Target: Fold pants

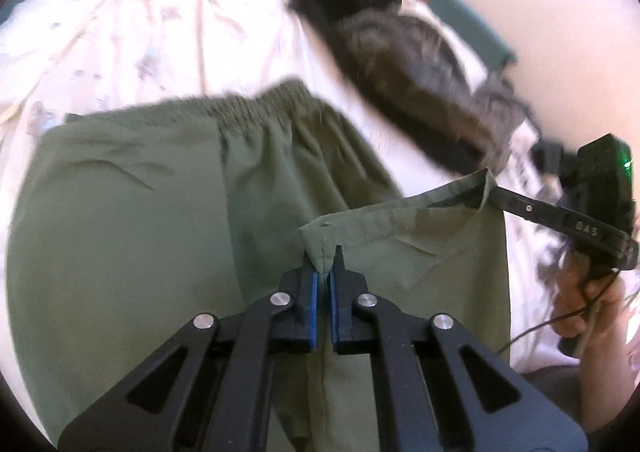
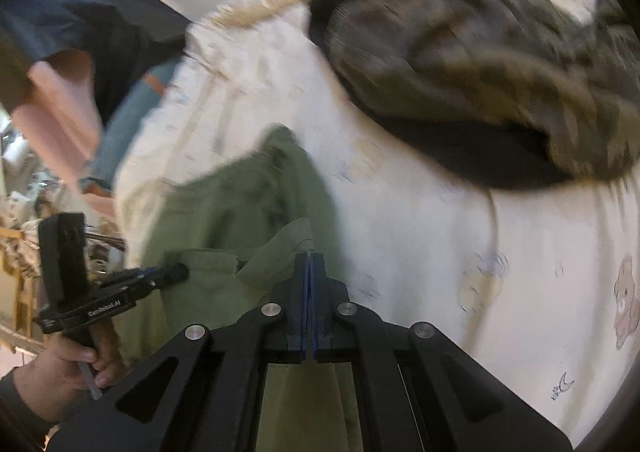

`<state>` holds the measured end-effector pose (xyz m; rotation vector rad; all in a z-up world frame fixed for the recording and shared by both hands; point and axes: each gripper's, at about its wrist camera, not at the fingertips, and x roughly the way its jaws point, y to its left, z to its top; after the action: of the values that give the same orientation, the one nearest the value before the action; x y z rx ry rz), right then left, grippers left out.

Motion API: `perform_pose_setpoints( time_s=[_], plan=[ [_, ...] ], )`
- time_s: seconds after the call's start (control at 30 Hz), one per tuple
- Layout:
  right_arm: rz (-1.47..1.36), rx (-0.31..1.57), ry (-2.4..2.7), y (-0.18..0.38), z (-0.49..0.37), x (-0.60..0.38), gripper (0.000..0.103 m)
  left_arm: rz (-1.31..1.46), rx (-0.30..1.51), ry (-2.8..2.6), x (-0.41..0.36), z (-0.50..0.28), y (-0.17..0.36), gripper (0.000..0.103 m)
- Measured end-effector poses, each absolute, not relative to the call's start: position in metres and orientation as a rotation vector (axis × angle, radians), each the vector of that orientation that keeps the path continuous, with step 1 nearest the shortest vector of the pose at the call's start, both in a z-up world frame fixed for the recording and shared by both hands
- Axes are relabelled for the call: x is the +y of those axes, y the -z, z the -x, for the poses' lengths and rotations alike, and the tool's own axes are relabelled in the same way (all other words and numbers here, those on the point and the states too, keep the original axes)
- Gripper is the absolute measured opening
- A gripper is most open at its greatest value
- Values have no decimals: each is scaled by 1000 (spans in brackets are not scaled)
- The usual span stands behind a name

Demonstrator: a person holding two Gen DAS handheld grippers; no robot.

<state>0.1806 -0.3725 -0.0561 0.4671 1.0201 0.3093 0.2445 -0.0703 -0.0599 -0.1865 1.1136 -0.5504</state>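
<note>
Olive green pants with an elastic waistband lie on a white printed bedsheet. The leg hem is lifted above the waist part. My left gripper is shut on one corner of that hem, with cloth pinched between its blue pads. In the left wrist view my right gripper holds the hem's other corner at the right. The right wrist view shows the right gripper shut on a fold of the pants, with the left gripper to its left, biting the same cloth.
A dark mottled brown garment lies on the sheet beyond the pants. A teal strip borders the bed's far side. A person's hands grip the handles. Cluttered shelves stand at the far left.
</note>
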Motion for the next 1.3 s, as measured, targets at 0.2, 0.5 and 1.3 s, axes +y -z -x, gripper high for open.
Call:
perform_pose_setpoints(
  time_s=[0.2,0.5,1.3],
  plan=[
    [-359,956,-341,23,-226,-347,0,258,1012,486,-40,-270,28,3],
    [-291,1027,-358,65,-342,-318,0,168,1061,301,-37,-368,69,3],
    [-336,1082,-258,43,-275,-345,52,197,1089,227,-1,-280,51,86]
  ],
)
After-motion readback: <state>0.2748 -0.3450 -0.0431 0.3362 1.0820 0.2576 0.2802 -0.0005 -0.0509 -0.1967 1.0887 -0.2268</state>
